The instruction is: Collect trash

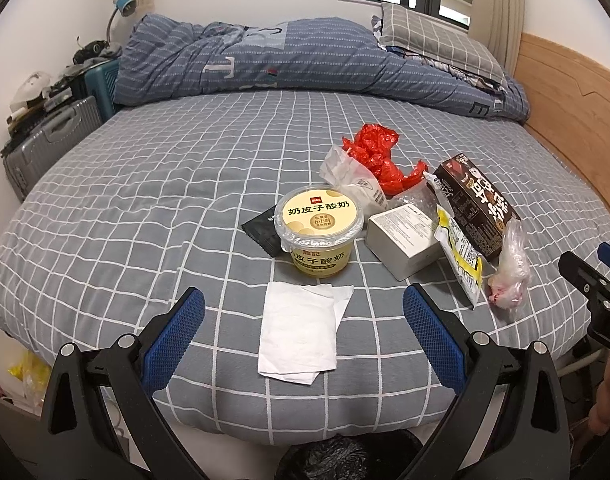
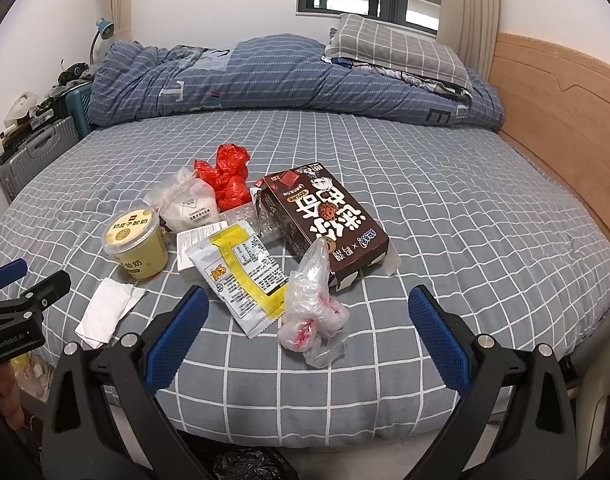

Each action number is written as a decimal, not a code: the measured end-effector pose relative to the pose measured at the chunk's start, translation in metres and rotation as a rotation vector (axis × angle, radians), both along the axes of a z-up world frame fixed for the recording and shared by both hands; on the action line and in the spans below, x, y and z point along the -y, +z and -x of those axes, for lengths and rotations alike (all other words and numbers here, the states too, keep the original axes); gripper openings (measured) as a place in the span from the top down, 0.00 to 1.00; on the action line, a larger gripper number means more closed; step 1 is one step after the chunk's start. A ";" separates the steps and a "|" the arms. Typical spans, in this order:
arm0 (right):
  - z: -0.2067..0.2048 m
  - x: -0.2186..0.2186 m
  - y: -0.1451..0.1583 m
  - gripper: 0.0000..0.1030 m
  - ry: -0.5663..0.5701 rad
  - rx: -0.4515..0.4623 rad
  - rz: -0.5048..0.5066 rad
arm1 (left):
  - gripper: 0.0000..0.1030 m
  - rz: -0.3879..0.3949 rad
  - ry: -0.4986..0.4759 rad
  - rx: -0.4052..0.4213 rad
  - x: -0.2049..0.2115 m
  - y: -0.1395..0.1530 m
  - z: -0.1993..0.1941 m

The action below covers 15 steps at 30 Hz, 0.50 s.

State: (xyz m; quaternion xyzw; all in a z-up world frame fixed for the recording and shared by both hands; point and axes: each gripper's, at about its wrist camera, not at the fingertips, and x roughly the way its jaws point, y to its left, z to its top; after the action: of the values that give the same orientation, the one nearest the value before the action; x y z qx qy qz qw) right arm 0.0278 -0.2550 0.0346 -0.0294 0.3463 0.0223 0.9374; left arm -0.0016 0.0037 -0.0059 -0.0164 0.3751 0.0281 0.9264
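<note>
Trash lies on the grey checked bed (image 1: 145,208). A white tissue (image 1: 301,330) lies between the fingers of my open left gripper (image 1: 304,304), with a yellow yogurt cup (image 1: 319,230) just beyond. My open right gripper (image 2: 308,306) hovers over a crumpled clear plastic bag (image 2: 313,312), beside a yellow snack wrapper (image 2: 245,276) and a brown chocolate box (image 2: 325,224). A white box (image 1: 401,236), a red plastic bag (image 1: 379,156), a white pouch (image 1: 355,178) and a black sachet (image 1: 261,228) lie farther back. Both grippers are empty.
A bin lined with a black bag (image 1: 337,458) stands below the bed's near edge. A folded blue duvet (image 1: 305,56) and pillows (image 1: 433,36) lie at the far side. A wooden headboard (image 1: 565,92) is on the right, suitcases (image 1: 49,136) on the left.
</note>
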 end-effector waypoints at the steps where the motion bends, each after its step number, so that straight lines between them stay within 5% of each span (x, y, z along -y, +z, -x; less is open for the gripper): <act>1: 0.000 0.000 0.000 0.07 -0.001 0.001 0.001 | 0.05 0.000 0.000 0.000 0.000 0.000 0.000; 15: 0.000 0.001 0.000 0.07 -0.002 0.003 0.001 | 0.05 -0.005 -0.004 -0.005 0.001 -0.001 0.001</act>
State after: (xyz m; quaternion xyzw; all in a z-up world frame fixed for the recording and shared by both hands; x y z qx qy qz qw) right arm 0.0276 -0.2559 0.0348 -0.0298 0.3449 0.0213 0.9379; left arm -0.0024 0.0028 -0.0068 -0.0134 0.3771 0.0273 0.9257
